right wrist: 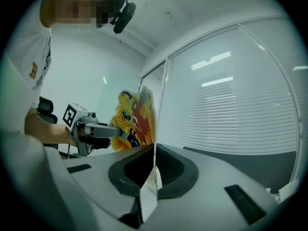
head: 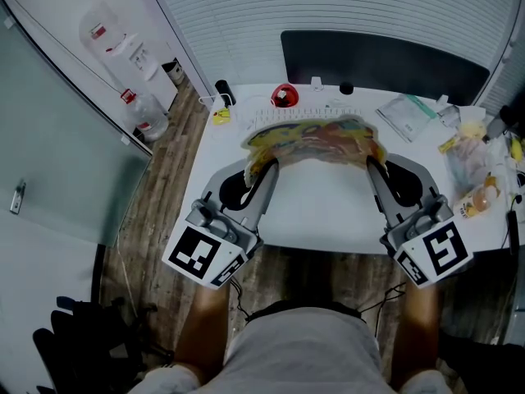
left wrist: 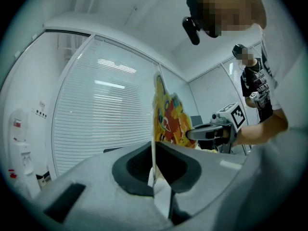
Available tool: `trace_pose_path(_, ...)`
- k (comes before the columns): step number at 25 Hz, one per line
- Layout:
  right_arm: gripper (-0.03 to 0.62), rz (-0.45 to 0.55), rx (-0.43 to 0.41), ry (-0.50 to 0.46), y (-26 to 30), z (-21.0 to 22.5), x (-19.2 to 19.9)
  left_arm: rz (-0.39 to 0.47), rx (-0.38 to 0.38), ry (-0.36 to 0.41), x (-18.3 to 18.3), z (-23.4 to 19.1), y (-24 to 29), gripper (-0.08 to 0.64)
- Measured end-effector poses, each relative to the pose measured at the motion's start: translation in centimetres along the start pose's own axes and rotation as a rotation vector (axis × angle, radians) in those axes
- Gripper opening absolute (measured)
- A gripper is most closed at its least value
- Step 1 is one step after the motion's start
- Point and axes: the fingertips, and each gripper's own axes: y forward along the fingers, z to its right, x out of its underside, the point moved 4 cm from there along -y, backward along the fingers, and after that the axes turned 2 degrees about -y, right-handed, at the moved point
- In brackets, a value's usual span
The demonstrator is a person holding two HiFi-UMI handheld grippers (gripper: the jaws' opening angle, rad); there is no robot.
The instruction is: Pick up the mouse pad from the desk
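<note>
In the head view, we hold the mouse pad (head: 316, 138) raised above the desk (head: 320, 212). Its colourful sheet spans from the left gripper (head: 269, 167) to the right gripper (head: 372, 167), and each pinches one side edge. The middle sags a little. We judge that pulling our hands apart could drag the pad out of one grip. Bringing them together could let it droop onto the keyboard (head: 308, 113) behind it.

In the left gripper view, the jaws are closed tight on the pad's thin edge, and the sheet (left wrist: 168, 114) stands on edge beyond them. Only a narrow strip is caught, so a twist of the wrist could slide it out.

In the right gripper view, the jaws likewise clamp the pad (right wrist: 132, 117) by its rim. If this side slips, the pad would swing from the other hand.
</note>
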Motion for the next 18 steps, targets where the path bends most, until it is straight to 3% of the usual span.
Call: trace_pose_path(18,0.018,-0.010,0.015,0.009,0.37,-0.62,0.45,-0.016,-0.005,-0.002,0.39,-0.13,-0.60,0.023)
